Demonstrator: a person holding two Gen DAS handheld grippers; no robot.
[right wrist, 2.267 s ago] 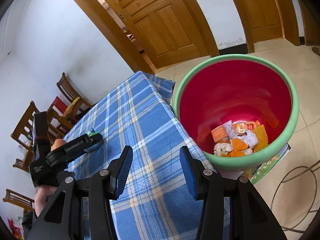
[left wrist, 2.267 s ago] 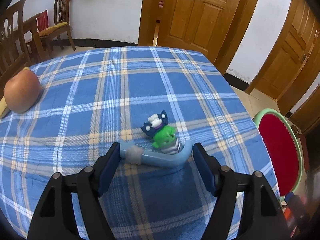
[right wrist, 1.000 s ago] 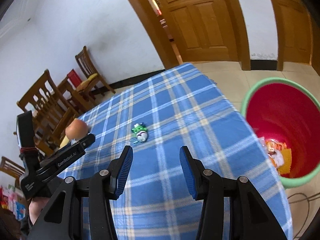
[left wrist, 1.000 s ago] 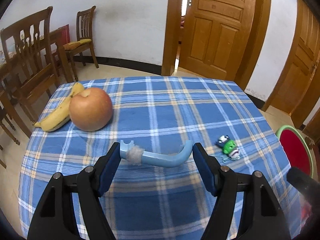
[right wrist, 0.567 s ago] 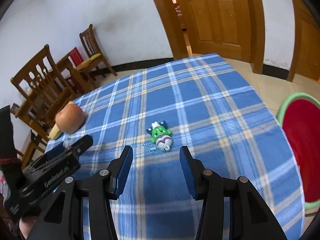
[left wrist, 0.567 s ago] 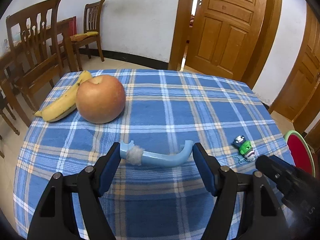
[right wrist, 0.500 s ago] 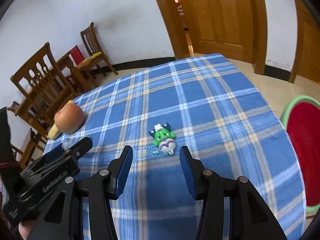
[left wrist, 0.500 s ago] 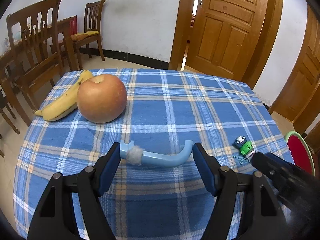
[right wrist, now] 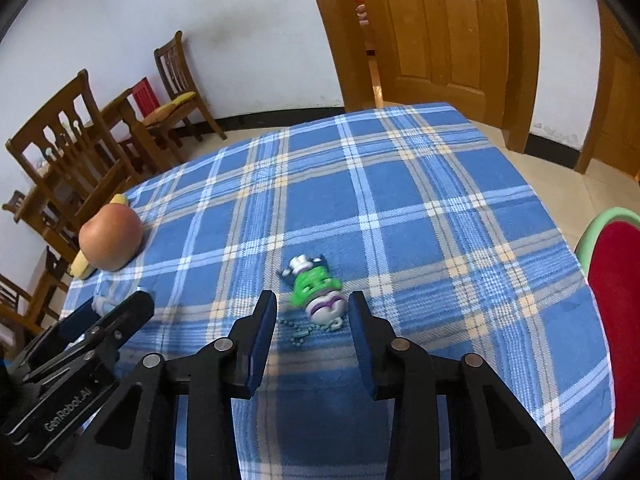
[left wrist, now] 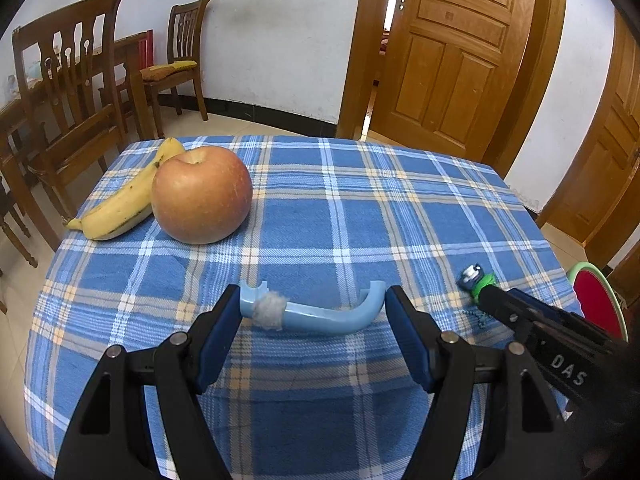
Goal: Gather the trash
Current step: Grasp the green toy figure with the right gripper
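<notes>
My left gripper (left wrist: 314, 314) is shut on a curved light-blue plastic piece (left wrist: 320, 314) with a tuft of grey fluff; the piece spans the gap between the pads above the blue plaid tablecloth (left wrist: 340, 208). A small green and white toy figure with a bead chain (right wrist: 316, 290) lies on the cloth. My right gripper (right wrist: 312, 308) hangs over it with its jaws closing. The toy's lower end sits between the fingertips, and a gap shows on both sides. In the left wrist view the toy (left wrist: 478, 278) lies at the tip of the right gripper's finger (left wrist: 504, 306).
An apple (left wrist: 202, 194) and a banana (left wrist: 120, 200) lie at the table's far left. A red bin with a green rim (right wrist: 612, 280) stands on the floor off the table's right edge. Wooden chairs (left wrist: 68, 120) stand to the left, wooden doors behind.
My right gripper swung from above the bin to over the table, came down on the toy, and its jaws narrowed. The left gripper turned toward the apple, still holding the blue piece.
</notes>
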